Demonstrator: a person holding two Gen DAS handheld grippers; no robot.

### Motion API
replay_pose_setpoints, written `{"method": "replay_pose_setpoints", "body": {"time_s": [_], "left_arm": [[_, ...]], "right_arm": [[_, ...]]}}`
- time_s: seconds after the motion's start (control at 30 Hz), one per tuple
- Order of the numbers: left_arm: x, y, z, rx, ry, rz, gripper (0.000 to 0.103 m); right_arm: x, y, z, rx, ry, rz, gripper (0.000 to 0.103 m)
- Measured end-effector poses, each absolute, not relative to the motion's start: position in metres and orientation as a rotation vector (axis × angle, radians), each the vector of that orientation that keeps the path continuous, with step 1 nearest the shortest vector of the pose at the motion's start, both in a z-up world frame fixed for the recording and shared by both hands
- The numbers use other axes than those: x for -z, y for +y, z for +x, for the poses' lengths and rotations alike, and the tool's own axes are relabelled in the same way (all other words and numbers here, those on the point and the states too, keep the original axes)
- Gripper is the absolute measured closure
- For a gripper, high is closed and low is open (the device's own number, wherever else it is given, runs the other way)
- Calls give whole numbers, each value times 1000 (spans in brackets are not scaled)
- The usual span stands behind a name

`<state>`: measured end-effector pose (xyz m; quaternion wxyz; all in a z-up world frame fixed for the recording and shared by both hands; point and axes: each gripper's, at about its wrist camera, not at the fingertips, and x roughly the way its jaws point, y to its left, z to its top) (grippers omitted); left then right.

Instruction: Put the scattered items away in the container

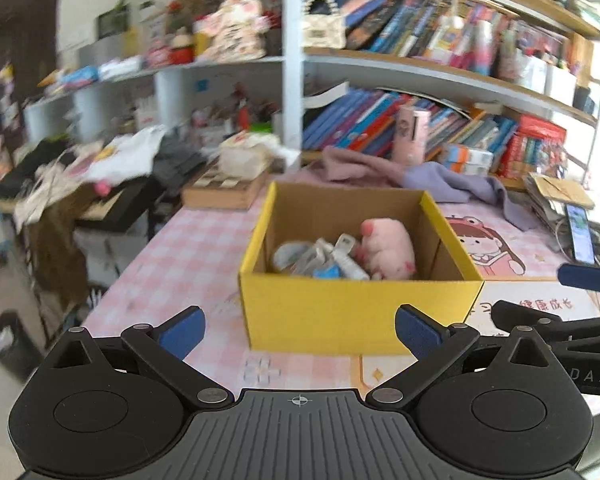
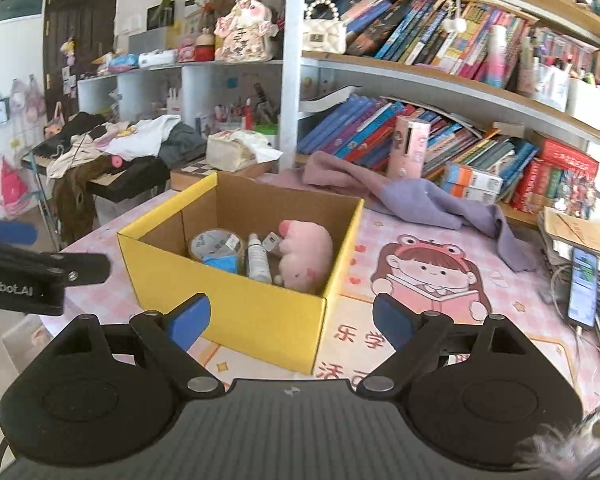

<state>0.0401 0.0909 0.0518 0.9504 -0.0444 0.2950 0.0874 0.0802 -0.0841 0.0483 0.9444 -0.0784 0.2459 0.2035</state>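
Right wrist view puts the yellow box (image 2: 260, 320) at your twelve o'clock on the pink mat (image 2: 440, 344), open at the top. Inside it lie a pink plush pig (image 2: 304, 256) at the two o'clock corner, a white bottle (image 2: 258, 260) just beside it, a roll of tape (image 2: 216, 242) toward ten o'clock and something blue (image 2: 222, 262) against the tape. Your right gripper (image 2: 291, 322) stands wide open with nothing between its blue pads, short of the box's near corner. Your left gripper (image 1: 298, 332), seen in the left wrist view, is spread just as wide and empty, facing the box's front wall. A purple cloth (image 2: 420, 200) lies at one o'clock beyond the box, a phone (image 2: 582, 288) at three o'clock, and bookshelves (image 2: 440, 76) behind.
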Motion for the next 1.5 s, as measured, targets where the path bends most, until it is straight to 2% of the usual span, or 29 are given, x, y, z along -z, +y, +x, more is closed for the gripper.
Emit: {"method": "replay_pose_setpoints", "body": {"time_s": [0.23,0.37,0.63,1.5], "left_arm": [[-45,80,10,-178,586,-78,0],[-45,77,-2,-173,552,-59,0],[-42,68,-14,-179,534,-42,0],[-5,22,3,25,747,-48,0]], "right_arm": [[-38,-94,50,-357,494,-171,3],[-36,-94,37,-358,502,-187,0],[-39,-106,22,-329,500,-172,0],[-7,-148,12,-173,687,-122,0]]}}
